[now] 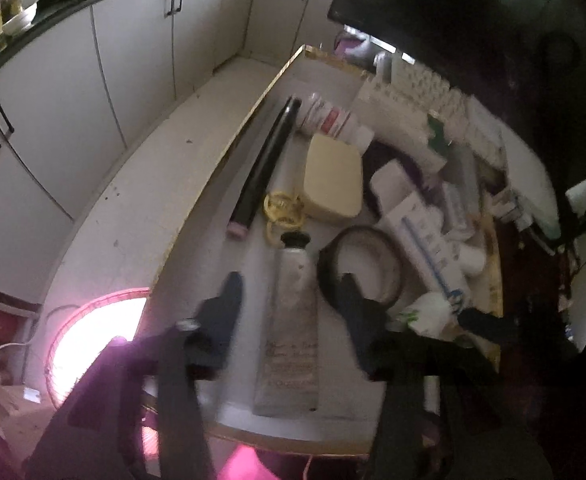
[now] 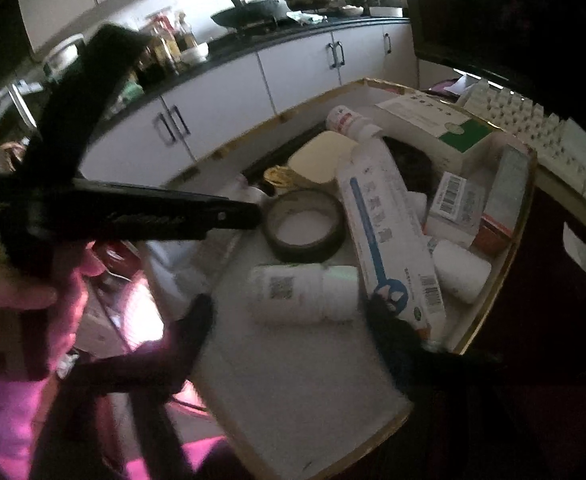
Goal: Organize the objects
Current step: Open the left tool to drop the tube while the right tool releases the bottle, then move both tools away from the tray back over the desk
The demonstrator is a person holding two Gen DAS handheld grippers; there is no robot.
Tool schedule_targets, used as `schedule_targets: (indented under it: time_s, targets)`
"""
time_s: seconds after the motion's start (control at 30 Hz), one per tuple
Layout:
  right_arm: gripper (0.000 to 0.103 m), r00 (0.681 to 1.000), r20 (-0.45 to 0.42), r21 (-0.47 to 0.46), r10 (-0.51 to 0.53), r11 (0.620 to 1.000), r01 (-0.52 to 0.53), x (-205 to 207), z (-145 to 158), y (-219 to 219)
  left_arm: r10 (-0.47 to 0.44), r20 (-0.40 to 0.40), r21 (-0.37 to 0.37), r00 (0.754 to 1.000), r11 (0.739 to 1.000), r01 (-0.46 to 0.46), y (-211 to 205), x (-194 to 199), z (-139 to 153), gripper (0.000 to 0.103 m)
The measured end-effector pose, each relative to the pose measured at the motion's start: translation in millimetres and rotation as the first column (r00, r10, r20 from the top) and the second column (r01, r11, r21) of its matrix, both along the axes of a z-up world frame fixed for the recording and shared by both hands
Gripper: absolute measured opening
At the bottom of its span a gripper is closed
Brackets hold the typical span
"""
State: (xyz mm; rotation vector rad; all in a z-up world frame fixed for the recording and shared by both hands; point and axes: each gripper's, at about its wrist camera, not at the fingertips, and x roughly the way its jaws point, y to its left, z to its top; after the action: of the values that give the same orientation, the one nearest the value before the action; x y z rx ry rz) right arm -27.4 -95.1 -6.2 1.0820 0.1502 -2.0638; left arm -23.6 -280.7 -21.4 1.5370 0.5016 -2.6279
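Both the left gripper and right gripper are hanging released over the tray, its far corner lying cluttered, sorting seemingly unfinished.

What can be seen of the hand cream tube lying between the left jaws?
The hand cream tube is a pale, flattened squeeze tube with faint lettering and a black cap pointing away from the camera. It lies flat on the white tray, beside the tape roll. The left gripper straddles it with jaws open, not pressing it.
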Motion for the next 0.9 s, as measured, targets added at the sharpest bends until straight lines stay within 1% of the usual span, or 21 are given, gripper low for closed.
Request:
schedule_targets:
  time_s: [0.1, 0.13, 0.17, 0.23, 0.33, 0.37, 0.43, 0.47, 0.6, 0.67, 0.73, 0.8, 0.9]
  targets:
    - [0.082, 1.000, -0.006, -0.062, 0.010, 0.998, -0.011, 8, 12, 12, -0.009, -0.036, 0.015, 0.999, 1.000, 0.010, 6, 3, 11, 0.059]
    - [0.082, 1.000, -0.008, -0.084, 0.013, 0.996, -0.014, 11, 15, 18, -0.015, -0.047, 0.019, 0.999, 1.000, 0.016, 9, 3, 15, 0.063]
    - [0.082, 1.000, -0.014, -0.105, 0.010, 0.994, -0.011, 14, 19, 27, -0.023, -0.059, 0.026, 0.998, 0.999, 0.024, 13, 4, 18, 0.069]
    - [0.082, 0.999, -0.030, -0.126, -0.012, 0.992, 0.008, 21, 25, 42, -0.039, -0.088, 0.047, 0.995, 0.998, 0.043, 20, 4, 26, 0.072]
    - [0.083, 0.995, -0.054, -0.143, -0.087, 0.987, 0.079, 23, 32, 74, -0.088, -0.116, 0.083, 0.989, 0.992, 0.098, 40, -1, 37, 0.073]
    - [0.085, 0.990, -0.060, -0.145, -0.124, 0.983, 0.114, 22, 34, 88, -0.111, -0.124, 0.092, 0.986, 0.988, 0.123, 48, -4, 40, 0.075]
    - [0.094, 0.978, -0.070, -0.135, -0.196, 0.973, 0.185, 18, 36, 110, -0.165, -0.132, 0.105, 0.977, 0.978, 0.179, 67, -11, 47, 0.080]
    - [0.103, 0.967, -0.077, -0.124, -0.242, 0.965, 0.231, 15, 37, 124, -0.199, -0.133, 0.106, 0.971, 0.971, 0.213, 78, -16, 51, 0.080]
    - [0.103, 0.917, -0.103, -0.095, -0.385, 0.922, 0.376, 5, 34, 170, -0.313, -0.117, 0.110, 0.942, 0.939, 0.326, 126, -42, 56, 0.080]
    - [0.103, 0.898, -0.087, -0.109, -0.431, 0.900, 0.422, 1, 32, 190, -0.381, -0.102, 0.094, 0.919, 0.916, 0.390, 151, -54, 58, 0.080]
    - [0.103, 0.881, -0.079, -0.112, -0.467, 0.882, 0.458, -2, 30, 206, -0.440, -0.095, 0.058, 0.893, 0.893, 0.447, 177, -67, 63, 0.080]
    - [0.103, 0.858, -0.081, -0.099, -0.507, 0.861, 0.499, -5, 27, 219, -0.478, -0.088, 0.052, 0.874, 0.874, 0.483, 197, -81, 65, 0.080]
    - [0.103, 0.831, -0.063, -0.098, -0.553, 0.832, 0.546, -11, 21, 240, -0.521, -0.095, 0.070, 0.848, 0.846, 0.528, 223, -101, 64, 0.080]
